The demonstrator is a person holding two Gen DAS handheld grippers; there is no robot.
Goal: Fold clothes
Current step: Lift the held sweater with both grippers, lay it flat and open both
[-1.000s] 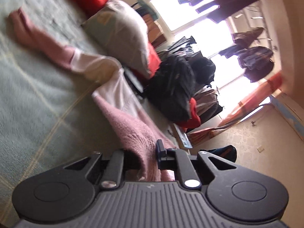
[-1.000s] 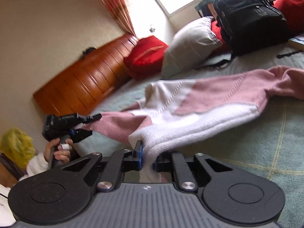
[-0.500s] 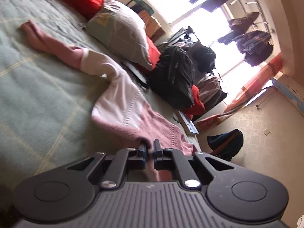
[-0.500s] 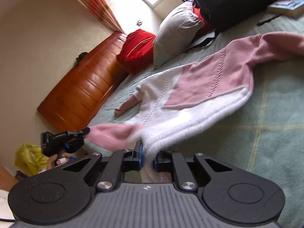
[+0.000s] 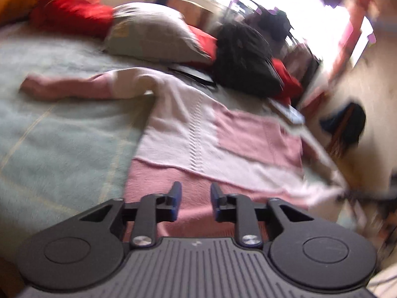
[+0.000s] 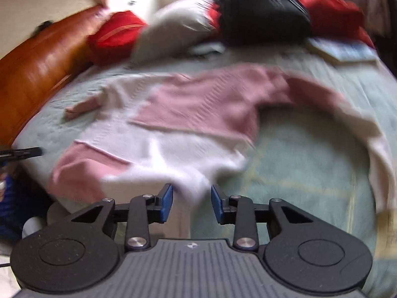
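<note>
Pink-and-white sweater point(image 5: 218, 134) spread flat on green blanket point(image 5: 62, 134), left gripper point(image 5: 193, 193) and right gripper point(image 6: 191, 196) jaws just parted, hem released

Open green bedspread point(image 6: 310, 164) beside sweater point(image 6: 193, 114), pillows point(image 5: 153, 32) and seemingly a backpack point(image 5: 245, 59) crowding the far edge

One pink-and-white sweater point(image 6: 173, 124) lies on one bed point(image 6: 310, 173), with two red cushions point(image 6: 116, 34) point(image 6: 330, 12), one grey pillow point(image 6: 178, 22), one black backpack point(image 6: 263, 17), one book point(image 6: 347, 49).
</note>
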